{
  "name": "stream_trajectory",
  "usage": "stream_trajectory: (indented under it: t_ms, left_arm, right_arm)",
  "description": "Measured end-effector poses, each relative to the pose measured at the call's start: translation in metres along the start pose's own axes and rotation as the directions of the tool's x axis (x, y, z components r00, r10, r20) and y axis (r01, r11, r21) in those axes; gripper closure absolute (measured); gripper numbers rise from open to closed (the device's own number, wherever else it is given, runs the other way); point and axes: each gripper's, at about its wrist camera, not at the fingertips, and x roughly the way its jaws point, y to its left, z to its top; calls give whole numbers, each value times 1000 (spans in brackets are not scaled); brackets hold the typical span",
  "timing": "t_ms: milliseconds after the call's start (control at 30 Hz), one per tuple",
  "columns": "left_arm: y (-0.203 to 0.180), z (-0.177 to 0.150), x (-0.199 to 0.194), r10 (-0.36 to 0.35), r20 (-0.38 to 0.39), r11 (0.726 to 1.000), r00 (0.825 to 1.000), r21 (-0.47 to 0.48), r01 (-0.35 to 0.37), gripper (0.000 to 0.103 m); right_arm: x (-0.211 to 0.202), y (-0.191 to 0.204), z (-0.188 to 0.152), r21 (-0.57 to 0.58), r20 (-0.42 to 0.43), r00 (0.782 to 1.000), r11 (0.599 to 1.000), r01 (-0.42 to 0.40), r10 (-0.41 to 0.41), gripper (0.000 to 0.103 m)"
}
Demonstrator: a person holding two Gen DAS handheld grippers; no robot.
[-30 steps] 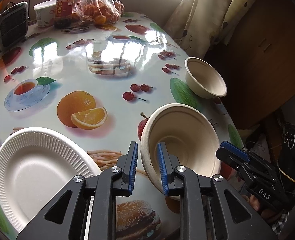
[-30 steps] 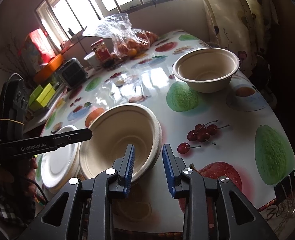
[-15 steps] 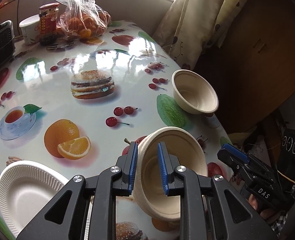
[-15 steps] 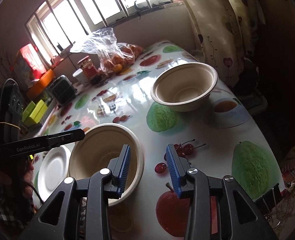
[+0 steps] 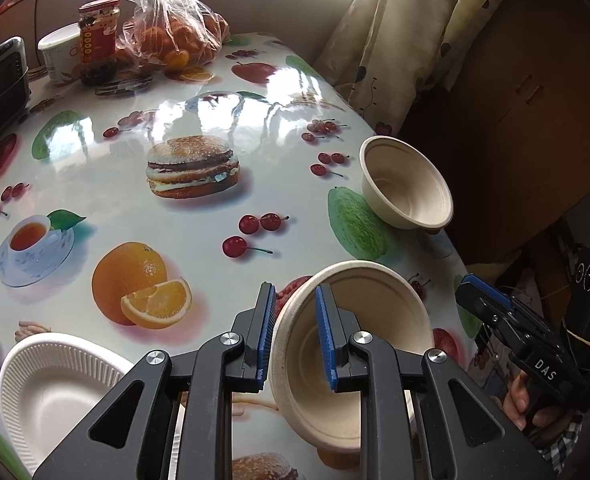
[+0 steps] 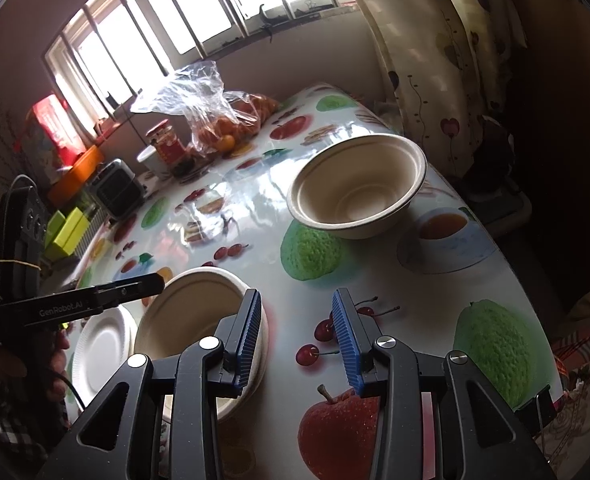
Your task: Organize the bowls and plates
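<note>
Pinching the near beige paper bowl [image 5: 355, 344] by its rim above the table's edge, the left gripper [image 5: 295, 336] seems set to nest it in the far bowl [image 6: 355, 188], while the right gripper [image 6: 299, 336] hangs spread, empty.

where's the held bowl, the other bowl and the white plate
held bowl [image 5: 375, 320], left wrist view, on its inner wall
other bowl [image 6: 359, 184], right wrist view, on its inner wall
white plate [image 5: 51, 392], left wrist view, on its flat centre
</note>
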Motion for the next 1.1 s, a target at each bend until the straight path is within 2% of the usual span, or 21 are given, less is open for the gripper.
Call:
stream_trajectory:
  t_ms: [167, 333, 467, 767, 1100]
  left_arm:
    - [-2, 13, -3, -1, 15, 1000, 1000, 17, 1, 81]
    - [-7, 41, 2, -21, 26, 1000, 999, 24, 20, 81]
    - [-20, 61, 9, -28, 38, 998, 999, 64, 25, 81]
    - [-48, 94, 44, -50, 0, 992, 999, 115, 50, 81]
    - [-62, 109, 76, -47, -40, 990, 998, 135, 52, 81]
  right_arm:
    - [0, -7, 10, 15, 18, 1000, 1000, 22, -22, 66]
    - [1, -19, 23, 28, 41, 997, 997, 67, -69, 66]
    - [-2, -36, 34, 55, 66, 991, 992, 111, -115, 66]
    - [9, -56, 49, 67, 65, 983, 984, 165, -170, 65]
    - [28, -61, 56, 64, 43, 984, 983, 172, -175, 65]
